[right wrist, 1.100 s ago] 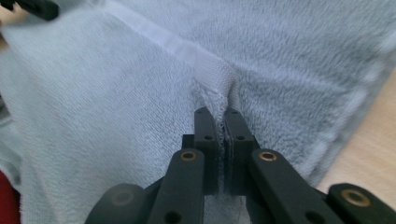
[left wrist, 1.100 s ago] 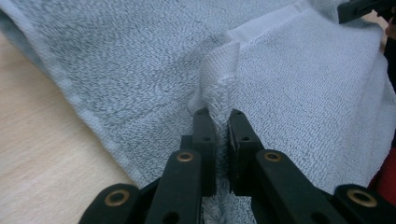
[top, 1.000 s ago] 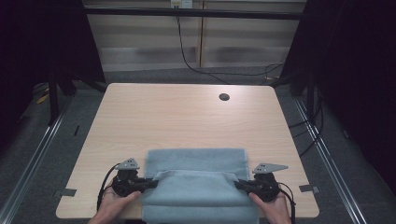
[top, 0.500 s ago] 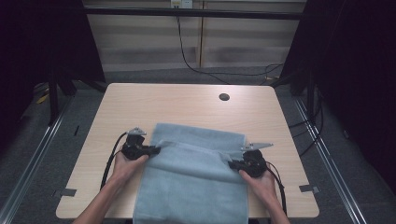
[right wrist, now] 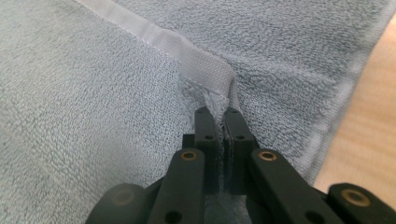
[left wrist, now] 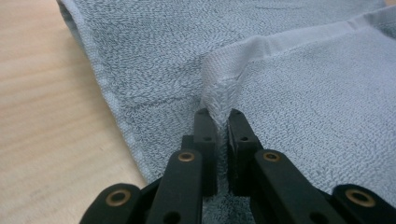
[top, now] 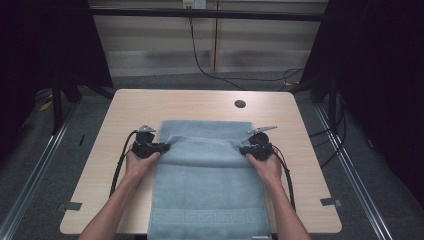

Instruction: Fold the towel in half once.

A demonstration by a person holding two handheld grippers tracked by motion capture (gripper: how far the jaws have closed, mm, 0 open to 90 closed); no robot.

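Note:
A pale blue towel (top: 207,190) lies on the wooden table (top: 150,102), its near end hanging over the front edge. Its folded-over upper layer ends in a hemmed edge across the middle. My left gripper (top: 161,147) is shut on the left corner of that edge; in the left gripper view the towel corner (left wrist: 223,88) is pinched between the black jaws of the left gripper (left wrist: 220,117). My right gripper (top: 244,148) is shut on the right corner, and the right gripper view has the towel hem (right wrist: 205,70) bunched at the tips of the right gripper (right wrist: 216,114).
A dark round hole (top: 240,104) sits in the tabletop at the far right. Bare wood lies left and right of the towel. Black cables trail from both grippers along the person's forearms. Dark frames and a grey floor surround the table.
Both grippers have carried the towel's edge away from the front of the table toward the far side, folding the upper layer over the lower one. The left hand has slowed lately.

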